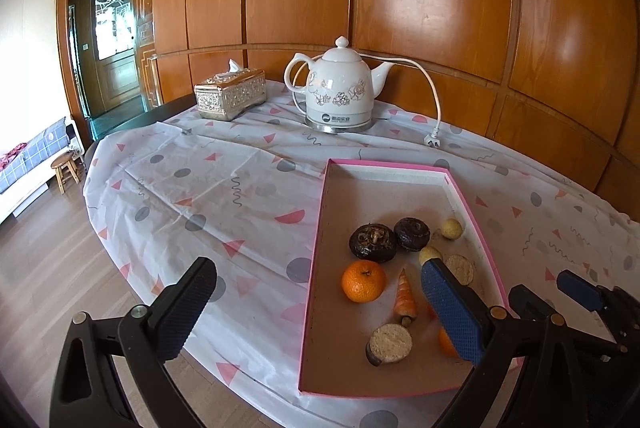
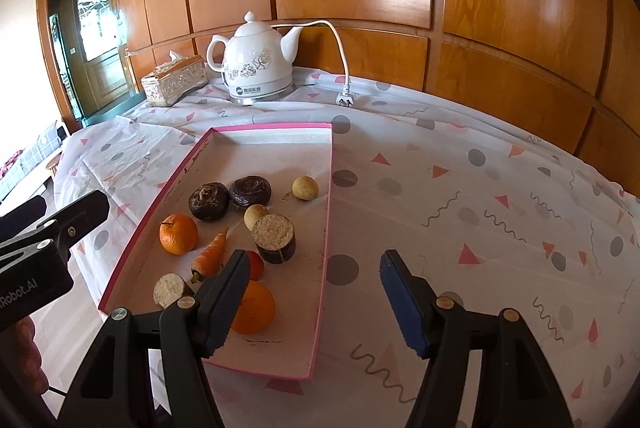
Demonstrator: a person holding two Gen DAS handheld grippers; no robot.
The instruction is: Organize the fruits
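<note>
A pink-rimmed shallow tray (image 1: 320,228) (image 2: 330,187) lies on the table and holds the produce. In it are an orange (image 1: 363,280) (image 2: 178,234), a small carrot (image 1: 405,298) (image 2: 210,254), two dark round fruits (image 1: 373,242) (image 2: 209,201), pale round balls (image 1: 452,228) (image 2: 305,187) and cut brown pieces (image 1: 390,344) (image 2: 275,238). A second orange (image 2: 256,310) and a small red fruit (image 2: 256,265) lie near the tray's front. My left gripper (image 1: 320,312) is open and empty over the tray's left front. My right gripper (image 2: 314,302) is open and empty over the tray's right front edge.
A white ceramic electric kettle (image 1: 338,89) (image 2: 256,61) with its cord and loose plug (image 1: 433,140) (image 2: 345,100) stands at the back. A silver tissue box (image 1: 230,95) (image 2: 174,83) sits left of it. The patterned tablecloth (image 1: 200,195) drops off at the left edge.
</note>
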